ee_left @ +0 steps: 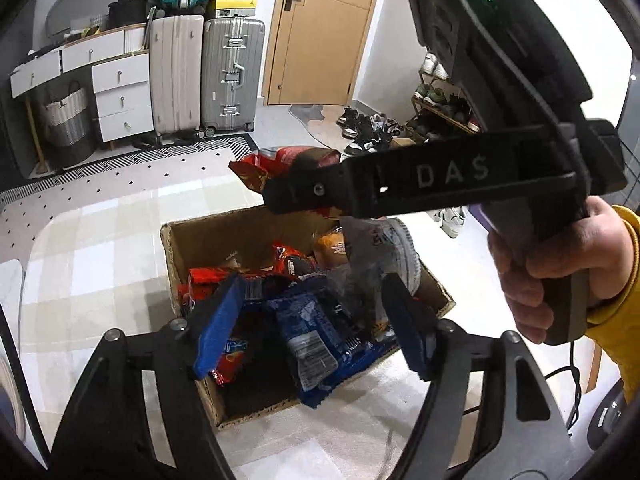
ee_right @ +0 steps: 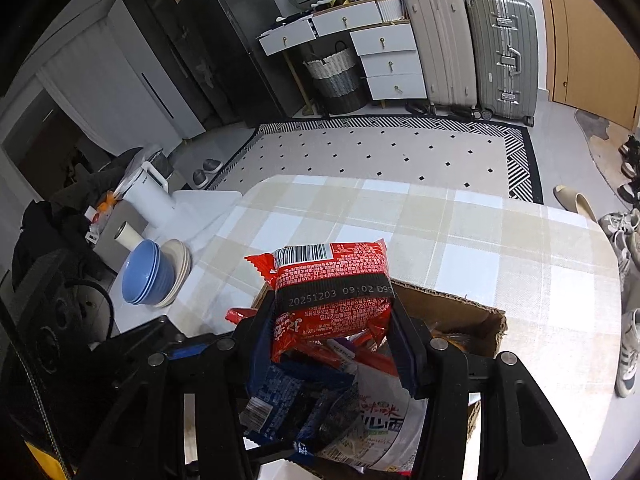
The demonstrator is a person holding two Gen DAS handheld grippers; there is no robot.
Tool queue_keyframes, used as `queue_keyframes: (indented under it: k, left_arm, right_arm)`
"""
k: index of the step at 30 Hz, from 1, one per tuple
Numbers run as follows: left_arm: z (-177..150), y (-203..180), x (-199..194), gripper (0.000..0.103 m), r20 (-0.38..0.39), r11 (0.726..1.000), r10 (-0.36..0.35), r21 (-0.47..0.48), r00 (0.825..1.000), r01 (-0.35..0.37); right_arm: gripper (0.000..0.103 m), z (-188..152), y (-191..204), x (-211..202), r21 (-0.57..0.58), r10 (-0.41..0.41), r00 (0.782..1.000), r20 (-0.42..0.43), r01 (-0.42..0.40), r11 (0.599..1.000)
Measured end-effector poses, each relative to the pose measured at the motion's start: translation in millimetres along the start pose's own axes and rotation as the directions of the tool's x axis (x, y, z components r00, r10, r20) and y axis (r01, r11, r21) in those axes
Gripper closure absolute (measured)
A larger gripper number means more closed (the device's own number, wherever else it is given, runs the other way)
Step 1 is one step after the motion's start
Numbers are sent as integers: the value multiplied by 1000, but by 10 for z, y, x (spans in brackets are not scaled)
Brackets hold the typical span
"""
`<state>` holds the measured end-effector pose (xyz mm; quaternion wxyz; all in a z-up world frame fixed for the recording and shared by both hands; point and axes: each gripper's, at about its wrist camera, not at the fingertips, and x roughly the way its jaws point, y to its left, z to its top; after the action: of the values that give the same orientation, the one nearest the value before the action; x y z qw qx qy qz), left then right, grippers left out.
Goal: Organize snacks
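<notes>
Right gripper (ee_right: 332,332) around red packet (ee_right: 332,280), hiding carton (ee_right: 452,312) contents.

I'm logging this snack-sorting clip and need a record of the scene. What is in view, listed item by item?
cardboard box: one, brown, open, on the table.
red snack packet: one, red with barcode, held above the box.
blue snack packets: several, dark blue, in the box.
white packet: one, white with print, in the box.
tablecloth: one, beige-white check, over the table.
blue bowls: a stack, left of the table.
suitcases: two upright, beige and silver, by the wall.
drawer unit: one, white, beside the suitcases.
door: one, tan wood.
shoes: several, by the door.
left gripper: jaws open over the box.
right gripper: jaws shut on the red packet.
hand: one, yellow sleeve, holding the right gripper.
</notes>
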<state>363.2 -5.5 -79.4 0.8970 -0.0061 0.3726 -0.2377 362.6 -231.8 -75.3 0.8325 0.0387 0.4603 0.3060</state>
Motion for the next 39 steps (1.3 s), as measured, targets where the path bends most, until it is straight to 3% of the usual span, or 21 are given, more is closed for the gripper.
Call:
queue_keyframes:
  k: [11,19,33,37,39]
  left_arm:
    - [10,66,-551,33,70,1000,0,-19,998,2]
    - [94,95,-920,29,119,999,15,-30,993,-12]
    - [56,-112,-1481,26,157,998,52,-39,986,-46]
    - [14,-287,-1701,24,174,996,80,-41,982,-74]
    - [-16,-395,-1815,23,183,994,104,-43,978,-98]
  right_arm:
    - [48,-88,61,47,-27,-35,998,-59,33,999]
    - [40,-131,117,-166,-69,-75,997,-18,74,995]
    - [36,-373,255,-981,-32,-33,988,153,39,999]
    - [28,-596,374,-1409,-26,3,969,249,4,1000]
    - [21,-793,462,-1677,-23,25,948,318,-19,1000]
